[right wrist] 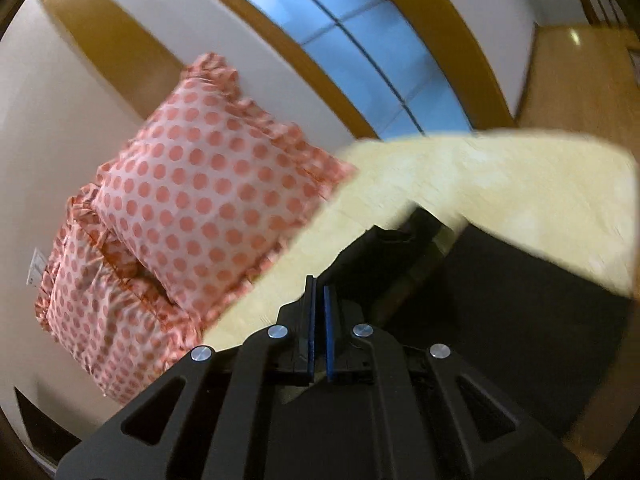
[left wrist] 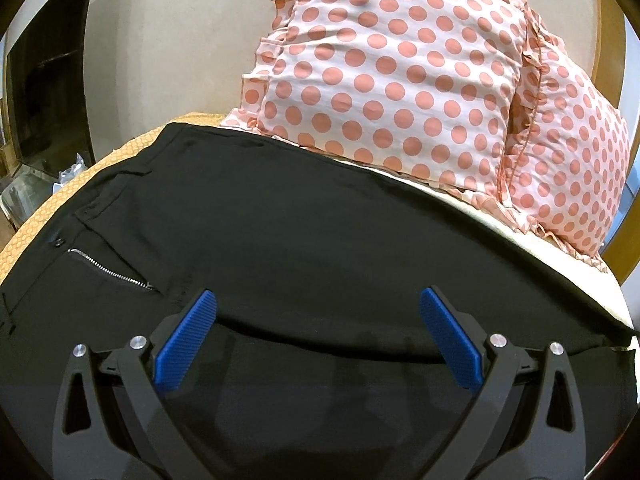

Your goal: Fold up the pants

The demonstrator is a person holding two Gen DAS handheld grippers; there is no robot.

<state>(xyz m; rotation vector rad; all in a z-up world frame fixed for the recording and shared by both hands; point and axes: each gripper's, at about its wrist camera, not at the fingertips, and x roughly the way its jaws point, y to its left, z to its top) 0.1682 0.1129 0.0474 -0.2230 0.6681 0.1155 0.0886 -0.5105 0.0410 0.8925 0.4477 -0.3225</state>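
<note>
Black pants (left wrist: 304, 232) lie across the bed, waistband, button and zipper (left wrist: 110, 272) at the left, one leg folded over the other. My left gripper (left wrist: 318, 300) is open just above the pants' middle, holding nothing. In the right wrist view the right gripper (right wrist: 319, 292) is shut with its blue pads nearly touching, and black pants fabric (right wrist: 384, 248) hangs raised just beyond the fingertips. More of the pants (right wrist: 520, 300) lies on the bed to the right. This view is blurred by motion.
Two pink polka-dot pillows (left wrist: 400, 80) (right wrist: 192, 200) lean against the wall at the head of the bed. The cream bed sheet (right wrist: 480, 176) and an orange patterned cover (left wrist: 44, 216) lie under the pants. A window (right wrist: 360, 52) is behind the bed.
</note>
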